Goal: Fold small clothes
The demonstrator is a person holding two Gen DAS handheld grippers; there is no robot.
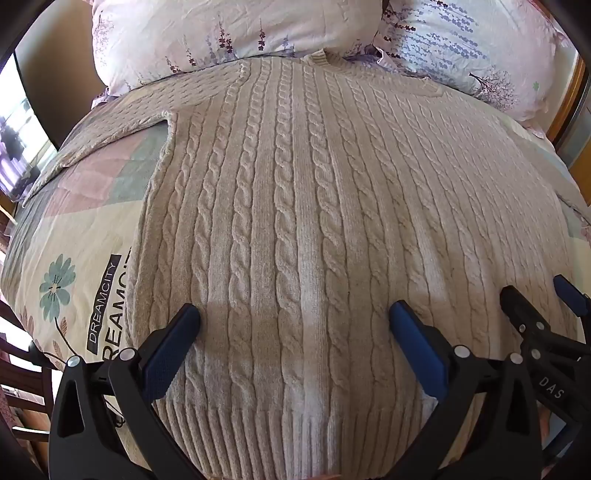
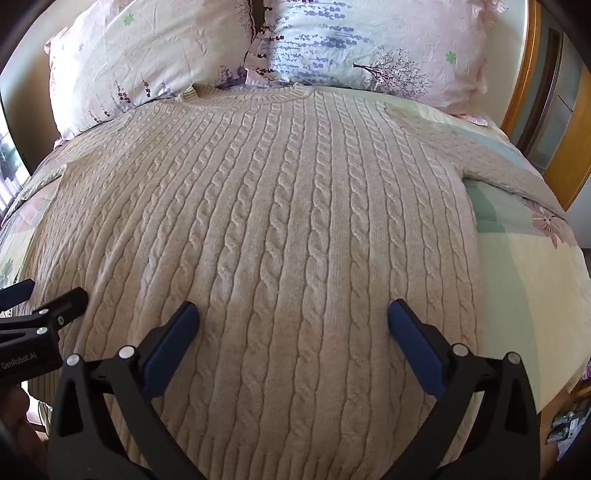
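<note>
A cream cable-knit sweater (image 1: 295, 192) lies flat and spread out on the bed, collar toward the pillows, ribbed hem nearest me; it also fills the right wrist view (image 2: 280, 221). Its left sleeve (image 1: 110, 125) stretches out to the left, its right sleeve (image 2: 509, 166) to the right. My left gripper (image 1: 294, 317) is open and empty, hovering over the hem area. My right gripper (image 2: 293, 314) is open and empty over the lower body of the sweater. The right gripper shows at the right edge of the left wrist view (image 1: 535, 306); the left gripper shows at the left edge of the right wrist view (image 2: 40, 299).
Two floral pillows (image 1: 236, 33) (image 2: 369, 44) lie at the head of the bed. A patterned quilt (image 1: 74, 258) covers the bed. A wooden headboard or frame (image 2: 532, 74) stands at the right. Wooden chair slats (image 1: 22, 369) are at the lower left.
</note>
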